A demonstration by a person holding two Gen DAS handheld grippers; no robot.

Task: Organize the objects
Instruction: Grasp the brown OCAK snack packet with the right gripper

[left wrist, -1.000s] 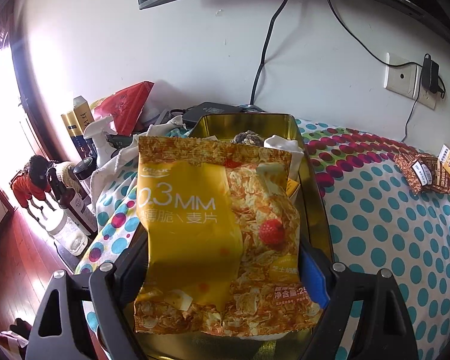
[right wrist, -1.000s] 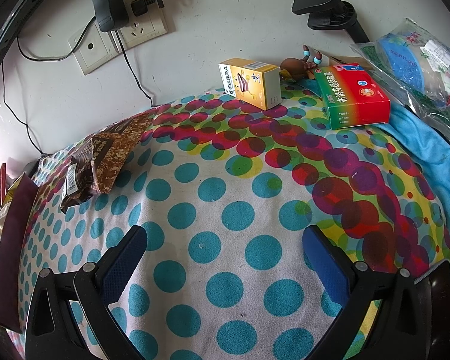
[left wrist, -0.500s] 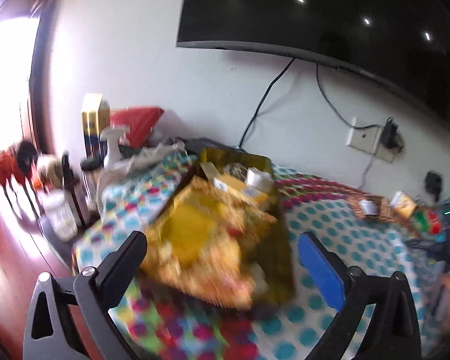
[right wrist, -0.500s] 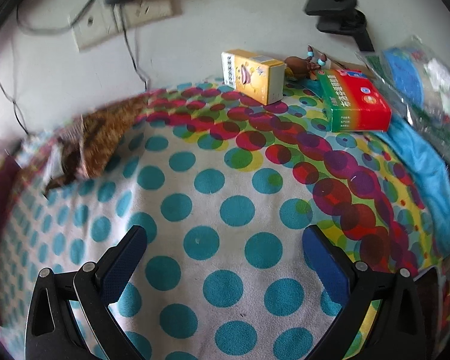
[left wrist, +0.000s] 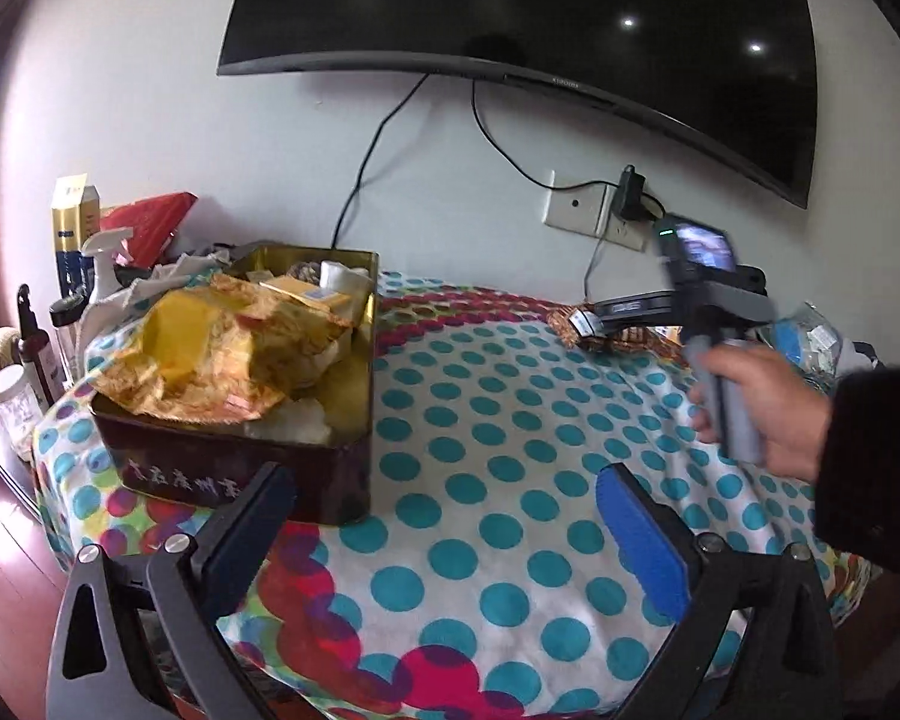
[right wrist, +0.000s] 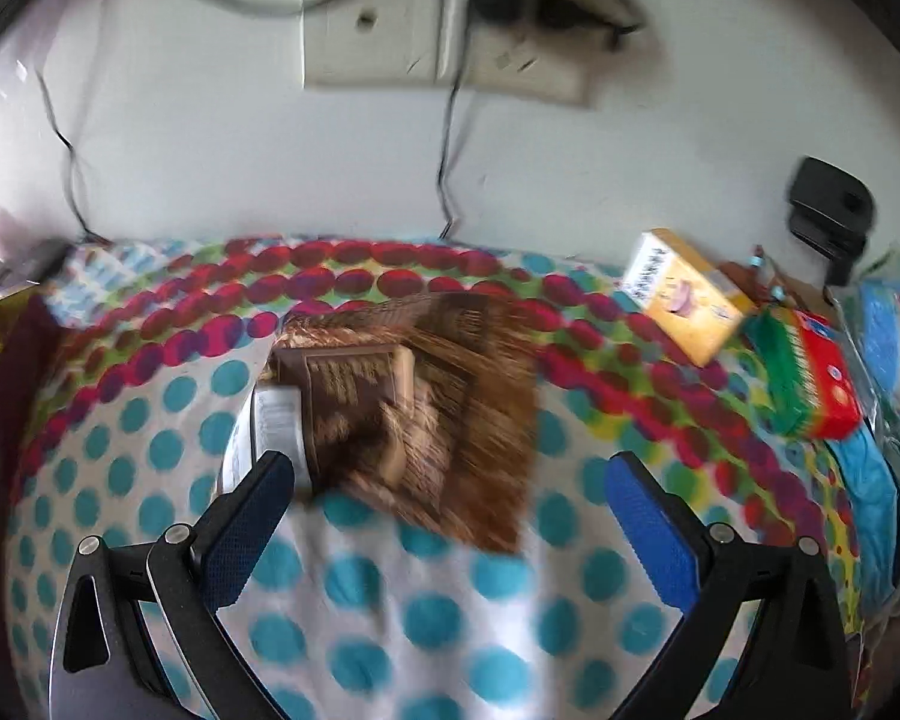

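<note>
A dark metal tin (left wrist: pixel 234 474) stands on the polka-dot cloth at the left. A yellow cereal bag (left wrist: pixel 210 354) lies crumpled on top of its contents. My left gripper (left wrist: pixel 444 534) is open and empty, drawn back from the tin. My right gripper (right wrist: pixel 450 516) is open and empty, just in front of a brown snack packet (right wrist: pixel 426 414) lying on the cloth; the packet is blurred. In the left wrist view the right gripper (left wrist: pixel 642 306) is held in a hand near that packet (left wrist: pixel 576 324).
A yellow box (right wrist: pixel 684 300) and a red-green box (right wrist: pixel 810 384) lie at the back right by the wall, with a plastic bag (right wrist: pixel 894 324) beyond. Bottles (left wrist: pixel 30 354) and a spray bottle (left wrist: pixel 105 264) stand left of the tin. A wall socket (left wrist: pixel 594 216) and TV (left wrist: pixel 540 18) are above.
My left gripper let go of the cereal bag into the tin and pulled back and up. My right gripper moved left and forward to the brown packet.
</note>
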